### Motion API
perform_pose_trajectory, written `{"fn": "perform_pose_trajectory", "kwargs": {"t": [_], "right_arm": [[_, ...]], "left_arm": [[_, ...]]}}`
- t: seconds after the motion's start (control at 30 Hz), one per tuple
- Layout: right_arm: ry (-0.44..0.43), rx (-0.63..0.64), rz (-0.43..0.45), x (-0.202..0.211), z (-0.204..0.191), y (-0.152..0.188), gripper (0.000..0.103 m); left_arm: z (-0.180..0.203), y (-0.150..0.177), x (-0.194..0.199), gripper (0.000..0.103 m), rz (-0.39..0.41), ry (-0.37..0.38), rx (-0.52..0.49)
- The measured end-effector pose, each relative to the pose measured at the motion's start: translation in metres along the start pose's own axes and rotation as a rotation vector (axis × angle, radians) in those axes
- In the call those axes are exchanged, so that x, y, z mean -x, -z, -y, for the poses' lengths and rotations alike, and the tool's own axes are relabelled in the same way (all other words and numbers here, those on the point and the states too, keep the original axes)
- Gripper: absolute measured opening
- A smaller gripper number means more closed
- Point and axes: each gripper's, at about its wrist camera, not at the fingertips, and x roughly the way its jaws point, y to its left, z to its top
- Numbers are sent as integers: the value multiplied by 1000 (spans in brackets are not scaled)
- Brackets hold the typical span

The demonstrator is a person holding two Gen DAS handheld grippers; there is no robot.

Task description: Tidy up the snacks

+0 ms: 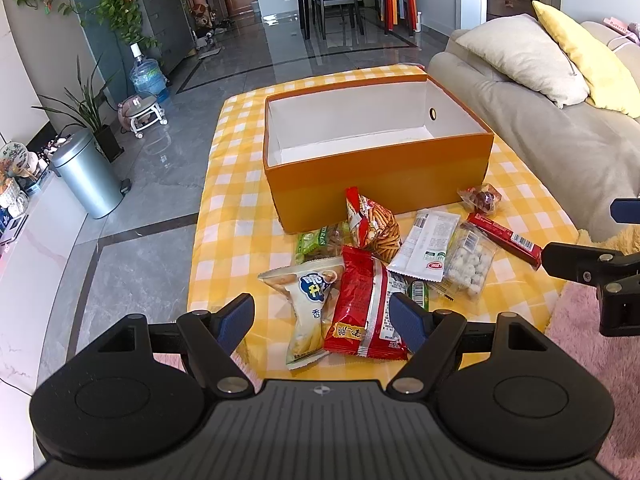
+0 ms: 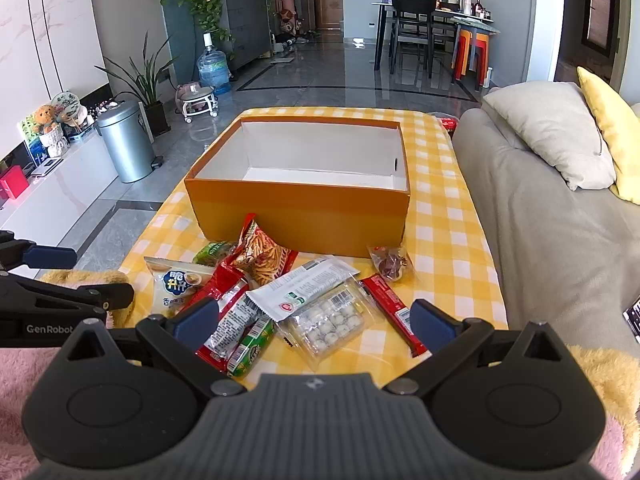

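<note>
Left wrist view: left tongs [image 1: 322, 322] open over red packet [image 1: 366, 304]; right tongs [image 2: 316, 316] open. Advise pinching the packet mid-body, then lifting to box [image 1: 376, 172] ahead.

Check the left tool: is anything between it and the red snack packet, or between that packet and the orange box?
Nothing blocks the open left tool from the red snack packet. Toward the orange box, a standing bag of stick snacks leans at its front wall.

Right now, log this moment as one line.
left gripper open | right gripper open | orange box empty | snacks on table
</note>
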Motion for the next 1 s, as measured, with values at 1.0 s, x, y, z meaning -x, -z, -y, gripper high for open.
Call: {"fn": "perform_pose_trajectory", "kwargs": {"t": [1.0], "right_arm": [[3,5,-9,2,0,1,98]], "left_arm": [[0,-2,1,90,4,-5,5]]}}
